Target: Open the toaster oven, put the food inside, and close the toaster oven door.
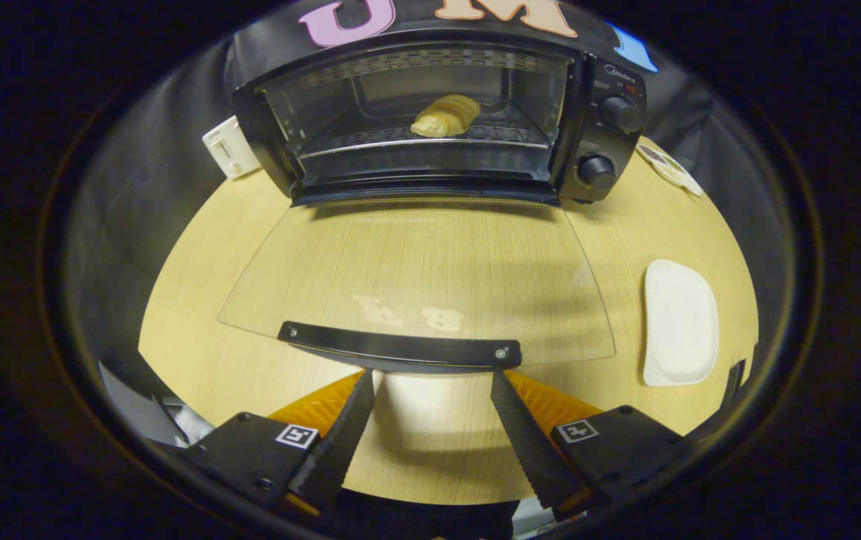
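1. Claw [430, 382] spread wide, nothing between its fingers; tips sit just under and behind the door handle [399, 348], not pinching it.
2. Far left, beside the oven: white wall outlet [229, 147], off task.
3. Toaster oven [438, 112] stands at the back of the round wooden table [198, 285], cavity open to view.
4. Glass door [415, 262] is swung fully down, lying roughly flat toward the claw, handle on its near edge.
5. Food [446, 115], a pale bread-like roll, lies on the wire rack [415, 139] inside the oven, about mid-cavity, well beyond the fingers.
6. Right of the cavity: two control knobs [609, 142], untouched.
7. Further right on the table: empty white dish [676, 322], apart from the door edge; a small sticker-like item lies behind it, too small to tell.
8. Step judged: opening done, food loaded, only closing left.
9. Next move calls for getting the fingers under the handle or door edge, then lifting up and forward in an arc until the door seats. Risk: fingers slip off the smooth glass.
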